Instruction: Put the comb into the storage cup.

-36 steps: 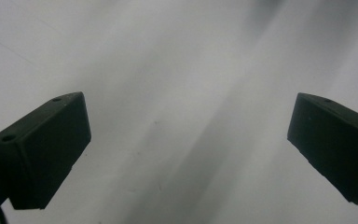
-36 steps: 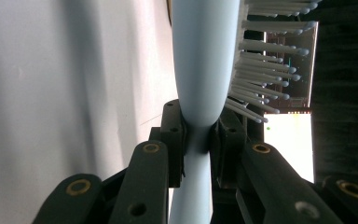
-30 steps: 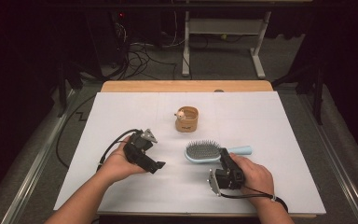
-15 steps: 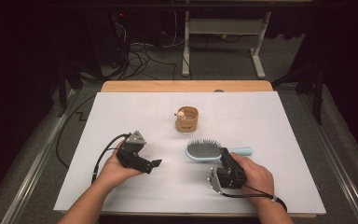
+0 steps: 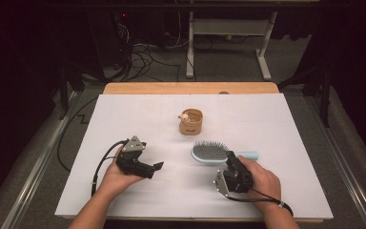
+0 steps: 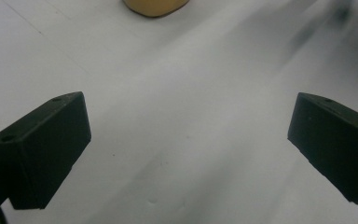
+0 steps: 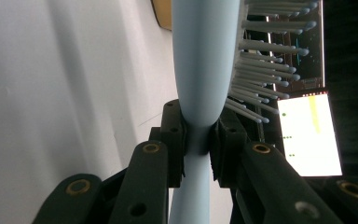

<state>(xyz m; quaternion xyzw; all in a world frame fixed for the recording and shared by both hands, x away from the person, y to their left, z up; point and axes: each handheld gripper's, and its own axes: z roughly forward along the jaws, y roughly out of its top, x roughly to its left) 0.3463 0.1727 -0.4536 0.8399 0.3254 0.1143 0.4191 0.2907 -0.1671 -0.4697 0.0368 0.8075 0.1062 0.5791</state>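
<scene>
Clearly, the right gripper is closed on the hairbrush, with its jaws pressing the light blue neck just where the handle meets the bristled head. The brush lies on the white surface, a little right of the middle and on the near side of the small tan cup, bristles turned up. The left gripper rests low on the left with its jaws wide apart and nothing between them. The step in hand seems to be lifting the brush, perhaps toward the cup. To do it well, the person should keep the grip firm on this narrow neck, raise the brush straight and slowly so the heavy head does not swing, and hold the left gripper away from its path.
</scene>
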